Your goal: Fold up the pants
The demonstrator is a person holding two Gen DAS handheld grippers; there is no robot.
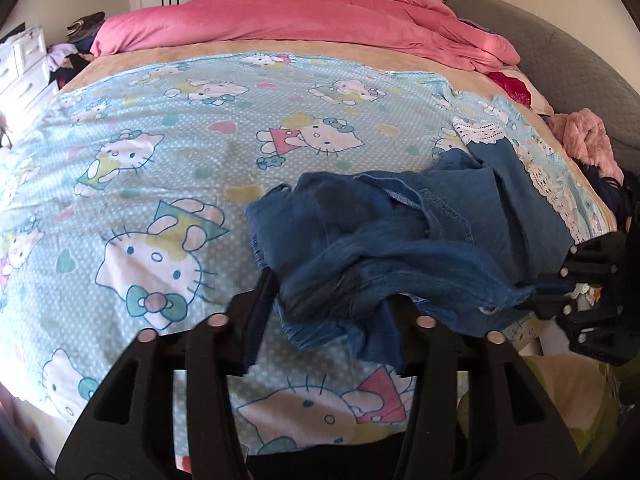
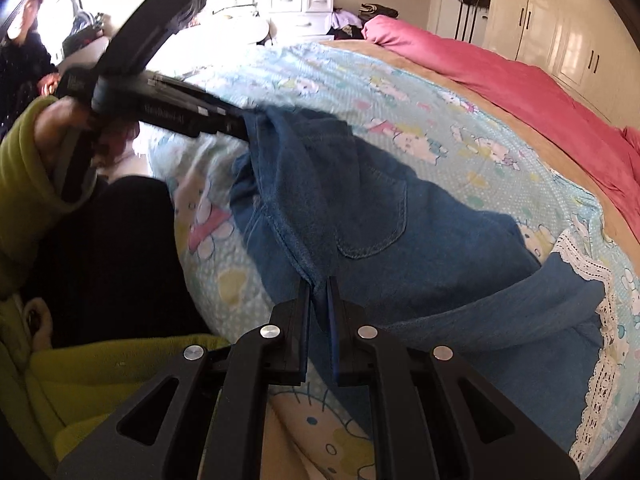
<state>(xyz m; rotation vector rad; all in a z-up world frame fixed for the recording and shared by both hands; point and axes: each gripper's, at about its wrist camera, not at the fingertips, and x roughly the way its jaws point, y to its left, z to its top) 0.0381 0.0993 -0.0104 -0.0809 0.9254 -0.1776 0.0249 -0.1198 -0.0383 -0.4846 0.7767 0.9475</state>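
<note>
The left hand-held gripper [image 1: 326, 304] sits low over the near edge of the bed [image 1: 248, 46], its fingers spread wide, with crumpled denim lying between them; in the right wrist view its tips meet the jeans' far corner, but whether they bite the cloth I cannot tell. The blue jeans [image 1: 404, 232] lie bunched on the cartoon-cat sheet [image 1: 160, 140], toward the bed's right near corner, beside the lace trim [image 1: 486, 132]. Their long axis runs roughly from the left gripper's side across to the right. In the right wrist view a back pocket [image 2: 372, 216] faces up. The right hand-held gripper [image 2: 320, 312] has its fingers pressed nearly together, pinching a seam fold of the jeans.
</note>
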